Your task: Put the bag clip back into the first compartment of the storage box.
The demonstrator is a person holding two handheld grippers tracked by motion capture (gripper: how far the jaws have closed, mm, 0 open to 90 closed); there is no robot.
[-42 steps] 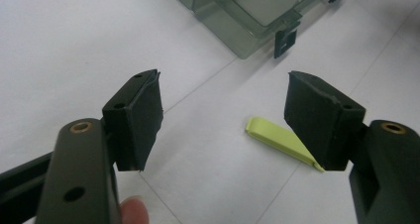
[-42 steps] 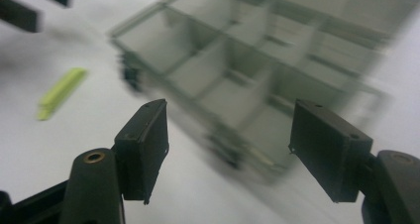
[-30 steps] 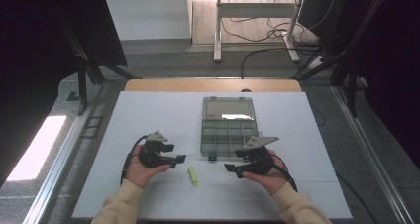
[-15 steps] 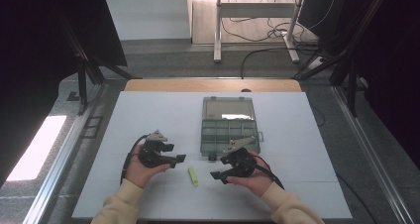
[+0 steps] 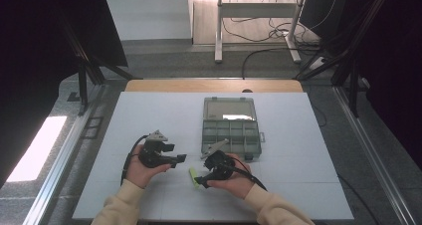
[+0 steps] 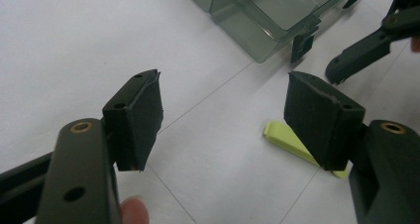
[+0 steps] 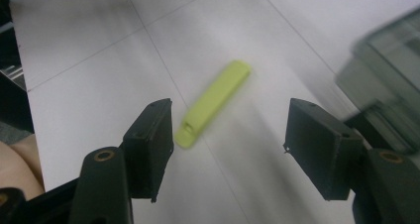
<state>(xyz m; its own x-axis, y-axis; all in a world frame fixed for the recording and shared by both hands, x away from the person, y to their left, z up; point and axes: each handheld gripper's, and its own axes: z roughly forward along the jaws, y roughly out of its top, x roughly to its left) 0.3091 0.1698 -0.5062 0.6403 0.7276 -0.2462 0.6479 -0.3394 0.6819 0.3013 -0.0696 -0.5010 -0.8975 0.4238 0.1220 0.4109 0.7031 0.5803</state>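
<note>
Shifted leftward across the bench [image 5: 298,135] since the earlier high view: right gripper [image 5: 201,181], now lying just beside the yellow-green clip [image 5: 193,177] instead of near the box's front corner. Jaws having just been closing a little, yet standing apart, nothing pressed between them; in the right gripper view, clip [image 7: 214,103] lying flat on the bench ahead of the gap, likely being lined up for a pinch along its length. Left gripper [image 5: 180,159] hovering at the other side, jaws released and empty, probably waiting to assist. Beyond, open compartment box [image 5: 231,135] lying with lid back, seemingly ready to receive. Being cut off by the right jaw in the left gripper view: far end of clip [image 6: 289,142]. Blurring at the box edge in the right gripper view; compartment contents too dim to make out.
</note>
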